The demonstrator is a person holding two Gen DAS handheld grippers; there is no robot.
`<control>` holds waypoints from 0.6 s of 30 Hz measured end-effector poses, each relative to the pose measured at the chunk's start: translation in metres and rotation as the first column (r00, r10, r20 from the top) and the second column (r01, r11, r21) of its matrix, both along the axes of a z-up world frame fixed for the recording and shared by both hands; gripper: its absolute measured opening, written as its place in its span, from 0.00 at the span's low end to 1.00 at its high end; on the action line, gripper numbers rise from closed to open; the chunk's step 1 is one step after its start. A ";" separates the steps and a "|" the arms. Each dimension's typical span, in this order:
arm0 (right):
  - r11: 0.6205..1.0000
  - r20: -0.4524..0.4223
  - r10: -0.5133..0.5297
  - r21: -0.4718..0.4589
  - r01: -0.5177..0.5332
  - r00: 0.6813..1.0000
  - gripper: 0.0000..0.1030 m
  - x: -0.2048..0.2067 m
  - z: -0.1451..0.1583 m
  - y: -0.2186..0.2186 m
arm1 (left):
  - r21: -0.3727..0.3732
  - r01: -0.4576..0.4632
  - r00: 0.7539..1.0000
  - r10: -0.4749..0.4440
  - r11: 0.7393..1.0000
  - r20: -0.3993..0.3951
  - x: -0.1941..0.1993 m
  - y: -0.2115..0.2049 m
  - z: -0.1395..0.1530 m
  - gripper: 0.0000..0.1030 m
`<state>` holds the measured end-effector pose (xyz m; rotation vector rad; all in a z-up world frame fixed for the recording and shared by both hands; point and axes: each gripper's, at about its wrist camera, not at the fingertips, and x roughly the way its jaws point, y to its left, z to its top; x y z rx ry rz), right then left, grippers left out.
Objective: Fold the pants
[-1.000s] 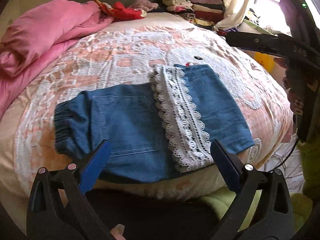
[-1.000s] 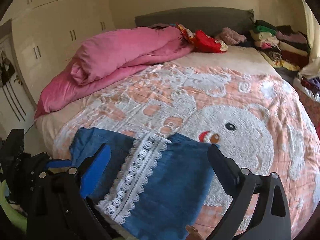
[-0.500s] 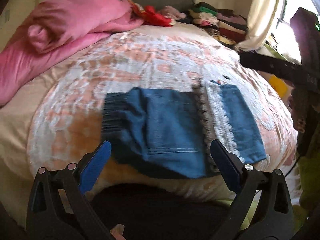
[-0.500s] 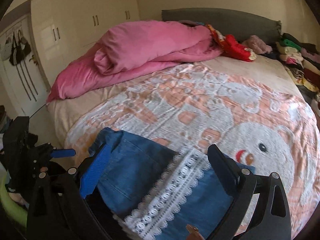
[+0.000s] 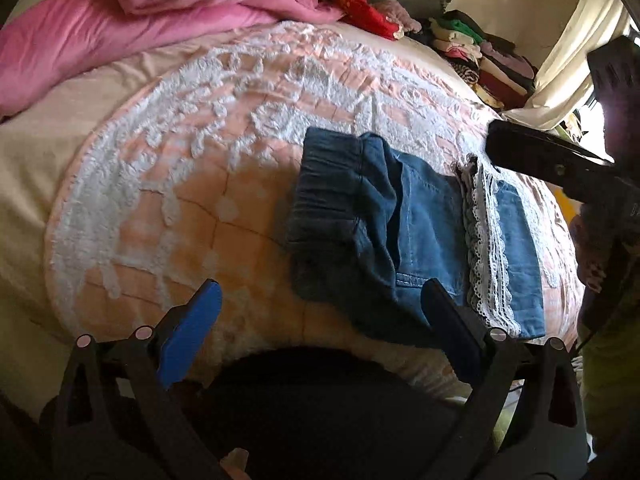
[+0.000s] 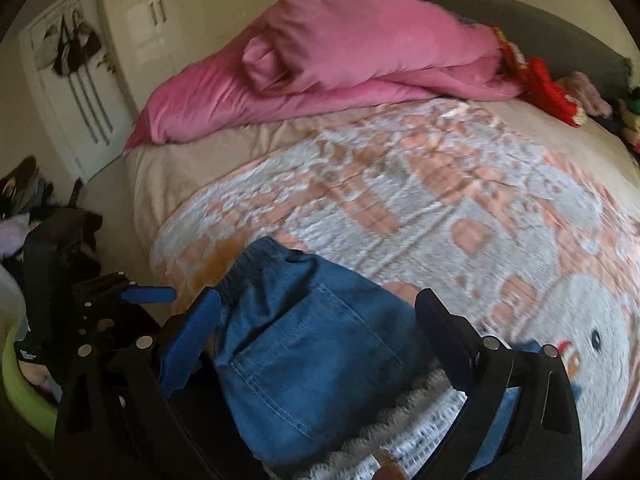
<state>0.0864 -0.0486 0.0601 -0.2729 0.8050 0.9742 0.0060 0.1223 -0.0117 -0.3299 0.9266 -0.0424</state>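
Blue denim pants [image 5: 404,236] with a white lace trim [image 5: 486,248] lie folded on the bed near its front edge; the elastic waistband end points left. My left gripper [image 5: 320,312] is open and empty, hovering at the bed's front edge just left of the waistband. My right gripper [image 6: 316,332] is open and empty above the pants [image 6: 308,344], its body showing in the left wrist view [image 5: 560,164] over the lace end. The lace [image 6: 404,436] lies below its fingers.
A peach and white patterned blanket [image 5: 224,152] covers the bed. A pink duvet [image 6: 340,52] is heaped at the back left. Red and stacked clothes [image 5: 480,52] lie at the headboard side. A wardrobe [image 6: 160,20] stands left; a green basin [image 6: 20,392] sits by the bed.
Both grippers have swung left along the pants: the left from facing their middle to the waistband end, the right from the lace end to over the back pocket. Both stayed open.
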 end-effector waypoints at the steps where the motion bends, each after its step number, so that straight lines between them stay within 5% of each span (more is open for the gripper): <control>1: 1.000 -0.010 0.020 -0.010 -0.020 1.000 0.94 0.002 -0.003 0.007 | -0.004 0.011 1.000 -0.011 1.000 0.002 0.002 -0.002 -0.001 0.90; 9: 0.988 -0.078 0.115 -0.094 -0.122 0.990 0.94 0.018 -0.031 0.052 | -0.072 0.046 0.999 -0.047 0.996 -0.009 0.023 -0.007 -0.014 0.90; 13: 0.979 -0.104 0.134 -0.143 -0.148 0.986 0.94 0.023 -0.047 0.072 | -0.126 0.052 0.997 -0.059 0.991 -0.055 0.033 -0.007 -0.033 0.55; 18: 0.968 -0.149 0.162 -0.167 -0.186 0.976 0.94 0.027 -0.067 0.091 | -0.137 0.054 0.997 -0.062 0.989 -0.054 0.031 -0.007 -0.035 0.54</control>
